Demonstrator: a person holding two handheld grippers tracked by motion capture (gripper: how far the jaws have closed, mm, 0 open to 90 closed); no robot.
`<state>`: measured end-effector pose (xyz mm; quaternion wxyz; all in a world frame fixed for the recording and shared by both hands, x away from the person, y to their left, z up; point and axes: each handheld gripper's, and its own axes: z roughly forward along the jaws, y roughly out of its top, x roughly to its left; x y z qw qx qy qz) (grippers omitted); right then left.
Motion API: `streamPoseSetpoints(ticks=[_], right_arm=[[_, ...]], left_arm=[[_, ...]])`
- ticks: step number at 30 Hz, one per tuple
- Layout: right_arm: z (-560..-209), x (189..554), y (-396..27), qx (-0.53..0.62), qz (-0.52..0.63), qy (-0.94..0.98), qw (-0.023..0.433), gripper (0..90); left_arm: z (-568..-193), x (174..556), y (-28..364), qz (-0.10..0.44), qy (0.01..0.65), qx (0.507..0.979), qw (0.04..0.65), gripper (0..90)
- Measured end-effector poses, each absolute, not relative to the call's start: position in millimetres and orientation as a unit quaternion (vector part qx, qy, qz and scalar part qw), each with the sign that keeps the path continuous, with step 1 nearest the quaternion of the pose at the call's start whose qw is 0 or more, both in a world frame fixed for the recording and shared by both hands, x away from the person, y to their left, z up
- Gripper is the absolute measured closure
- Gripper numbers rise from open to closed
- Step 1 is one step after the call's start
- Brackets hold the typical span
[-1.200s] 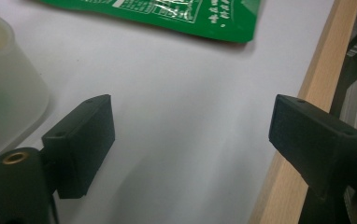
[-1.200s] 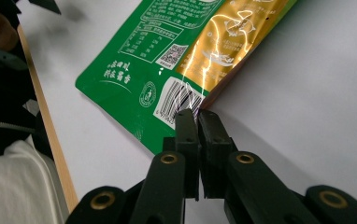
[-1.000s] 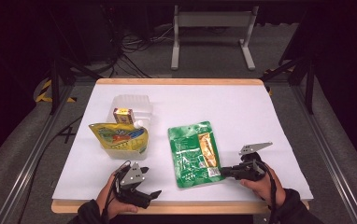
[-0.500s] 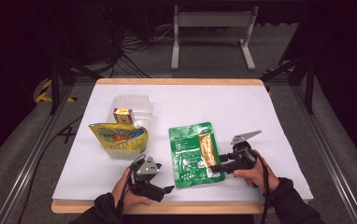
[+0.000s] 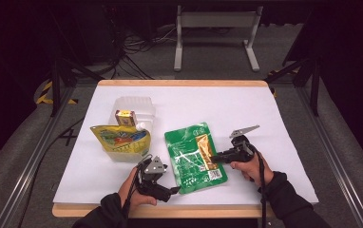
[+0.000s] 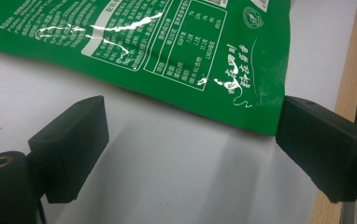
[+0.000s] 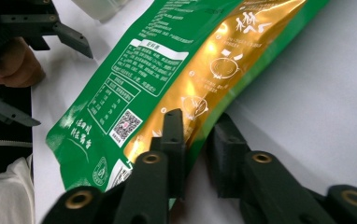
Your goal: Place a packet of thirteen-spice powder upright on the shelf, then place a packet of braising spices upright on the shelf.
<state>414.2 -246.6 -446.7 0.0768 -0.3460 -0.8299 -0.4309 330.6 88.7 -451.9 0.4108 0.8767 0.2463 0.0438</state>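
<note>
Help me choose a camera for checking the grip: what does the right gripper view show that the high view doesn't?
Right gripper view: the right gripper, jaws just closed, pinching the green pouch by its edge, plus its QR code. High view: a yellow pouch, a clear tub and a small box. Both: the green pouch on the white table.

QR code, nutrition table and white Chinese print, too small to read, on green pouch

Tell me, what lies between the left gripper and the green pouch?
Bare white table: the left gripper stands open short of the green pouch, seen in its own view.
</note>
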Motion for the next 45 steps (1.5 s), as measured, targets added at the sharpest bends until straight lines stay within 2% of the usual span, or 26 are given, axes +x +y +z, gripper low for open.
streamPoseSetpoints(ticks=[2,5,11,18,27,36,45], right_arm=[[-442.3,405.4,-249.1,-0.322,-0.448,-0.832,0.061,86.7],[-437.4,391.3,-253.9,-0.293,-0.459,-0.838,0.031,89.3],[-433.6,374.9,-259.9,-0.274,-0.475,-0.836,-0.003,90.0],[-434.2,364.1,-264.1,-0.261,-0.489,-0.832,-0.023,90.0],[-430.3,353.8,-267.8,-0.237,-0.503,-0.829,-0.058,90.0],[-424.9,348.8,-269.1,-0.219,-0.524,-0.82,-0.075,90.0],[-415.3,341.5,-270.1,-0.19,-0.549,-0.808,-0.097,90.0]], left_arm=[[-452.6,331.3,88.5,0.045,0.249,0.876,0.41,9.7],[-453.6,332.8,88.9,0.039,0.255,0.874,0.411,9.3],[-454.1,338.2,75.8,0.03,0.249,0.876,0.411,9.0],[-453.8,351.0,69.9,0.023,0.293,0.855,0.428,6.9],[-456.0,364.9,62.4,0.008,0.305,0.849,0.431,7.1],[-455.2,372.3,59.8,-0.016,0.328,0.838,0.436,6.6],[-452.9,378.6,55.6,-0.031,0.317,0.837,0.445,7.4]])
